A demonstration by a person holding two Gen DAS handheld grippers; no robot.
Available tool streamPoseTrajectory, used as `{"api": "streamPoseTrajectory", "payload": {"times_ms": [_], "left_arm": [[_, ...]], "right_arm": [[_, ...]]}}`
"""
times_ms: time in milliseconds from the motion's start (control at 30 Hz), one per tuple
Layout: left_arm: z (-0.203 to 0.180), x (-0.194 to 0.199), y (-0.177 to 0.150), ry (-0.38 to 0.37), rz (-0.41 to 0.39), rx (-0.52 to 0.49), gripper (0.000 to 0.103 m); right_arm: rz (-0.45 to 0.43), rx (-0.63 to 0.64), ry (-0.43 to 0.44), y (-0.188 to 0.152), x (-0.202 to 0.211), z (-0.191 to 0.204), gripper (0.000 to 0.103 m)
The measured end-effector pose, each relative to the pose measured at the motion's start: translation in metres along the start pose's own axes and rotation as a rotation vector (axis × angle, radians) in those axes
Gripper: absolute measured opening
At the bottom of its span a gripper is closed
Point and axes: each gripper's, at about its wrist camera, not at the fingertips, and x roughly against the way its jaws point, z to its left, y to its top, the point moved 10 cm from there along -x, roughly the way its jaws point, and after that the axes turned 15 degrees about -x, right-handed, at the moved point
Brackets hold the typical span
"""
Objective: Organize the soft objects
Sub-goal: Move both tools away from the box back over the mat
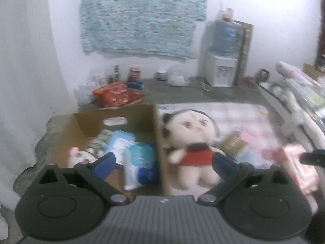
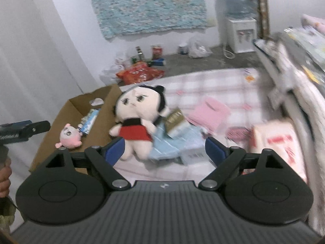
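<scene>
The plush doll is lying just beside the cardboard box, head away, straight ahead of the right gripper, whose fingers are standing wide and empty, like the left gripper.

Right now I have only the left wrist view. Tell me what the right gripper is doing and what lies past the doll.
Observer: The right gripper is open and empty, above the light-blue packs beside the doll.
Operator: Report what lies behind those packs.
Observer: A folded pink cloth lies flat on the checked blanket, apart from the doll.
Operator: Check the small pink plush; I see only part of it.
Observer: The small pink plush lies whole on the floor of the cardboard box, near a blue-and-white pack.
</scene>
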Motion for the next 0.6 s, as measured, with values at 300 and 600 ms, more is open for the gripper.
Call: {"api": "streamPoseTrajectory", "payload": {"times_ms": [300,600], "left_arm": [[-0.1,-0.016,-0.018,-0.071,0.027,-0.1,0.102],[-0.163,-0.037,-0.03,-0.122,-0.032,-0.189,0.102]], "right_arm": [[-0.013,-0.082,-0.043,-0.029,0.032,-0.054,0.087],[-0.015,-0.145,-0.087,-0.05,0.03,-0.091,0.087]]}}
